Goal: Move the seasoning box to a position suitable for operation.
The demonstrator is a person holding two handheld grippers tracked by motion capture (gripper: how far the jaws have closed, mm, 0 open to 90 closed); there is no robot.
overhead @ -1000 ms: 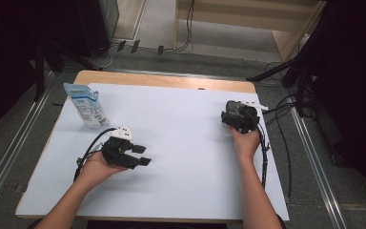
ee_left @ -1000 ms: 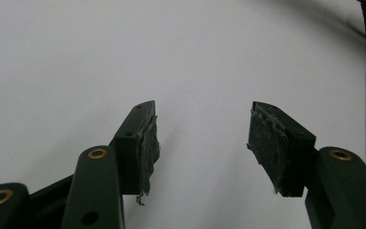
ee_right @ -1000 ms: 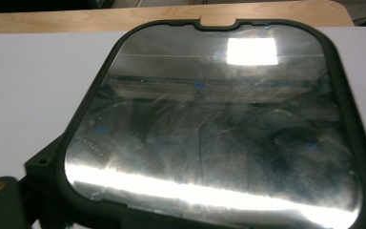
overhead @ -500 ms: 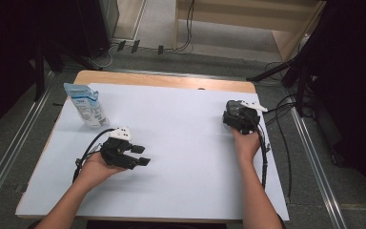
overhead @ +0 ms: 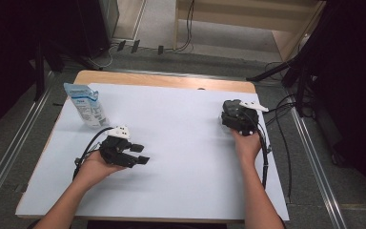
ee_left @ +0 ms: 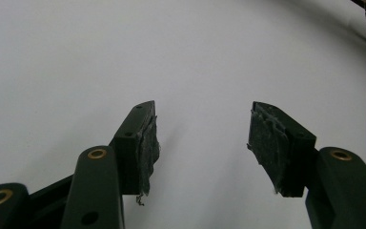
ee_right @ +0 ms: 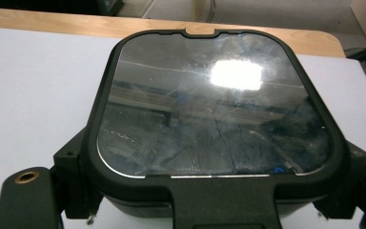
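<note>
Black jaws of the right gripper (overhead: pixel 238 119) stand either side of a dark lidded container (ee_right: pixel 214 119), their pads set against its near corners in the right gripper view; the jaws have just been closing, and the container sits between them, gripped at its base. Its lid is a glossy, scuffed pane (a bright ceiling light reflects on it) with a dark rounded rim and a small tab at the far edge. Seen from the high view, this gripper and the container lie at the right side of the white table (overhead: pixel 186 143), near the right edge, with the person's right hand (overhead: pixel 247 145) behind them on the near side. Over at the left, the left gripper (overhead: pixel 140 153) is held low over the table in the person's left hand (overhead: pixel 93 167), jaws pointing right and standing apart with nothing between the worn pads (ee_left: pixel 147 148). A blue and white pouch (overhead: pixel 86 106) stands at the far left of the table, well apart from both grippers. Beyond the white surface, a strip of bare wood (overhead: pixel 162 80) shows along the far edge.
</note>
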